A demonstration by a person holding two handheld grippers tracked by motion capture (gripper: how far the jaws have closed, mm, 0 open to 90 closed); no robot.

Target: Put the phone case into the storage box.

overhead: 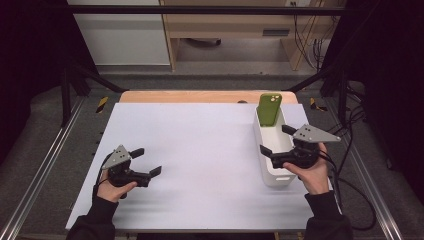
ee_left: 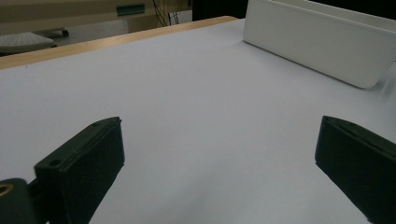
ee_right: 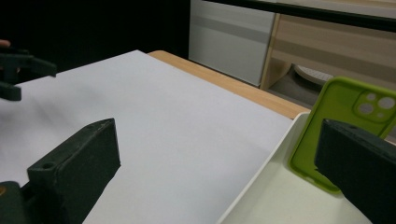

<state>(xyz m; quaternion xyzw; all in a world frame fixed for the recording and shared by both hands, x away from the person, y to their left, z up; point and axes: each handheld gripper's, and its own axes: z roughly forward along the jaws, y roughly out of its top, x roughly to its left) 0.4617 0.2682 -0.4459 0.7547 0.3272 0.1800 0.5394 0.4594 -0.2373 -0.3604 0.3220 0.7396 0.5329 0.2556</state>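
Both hands hold their tools low over the white bench (overhead: 200,150), the left gripper (overhead: 149,161) with jaws spread above bare surface, the right gripper (overhead: 274,140) with jaws spread (1 over the white bin (overhead: 272,177)), where a green phone case (overhead: 269,109) leans upright at its far end.

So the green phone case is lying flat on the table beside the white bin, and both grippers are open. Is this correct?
Not quite. The green phone case is not flat on the table: it stands tilted inside the white bin, leaning against its far end, as the high view shows. The rest holds: the left gripper and the right gripper are both open.
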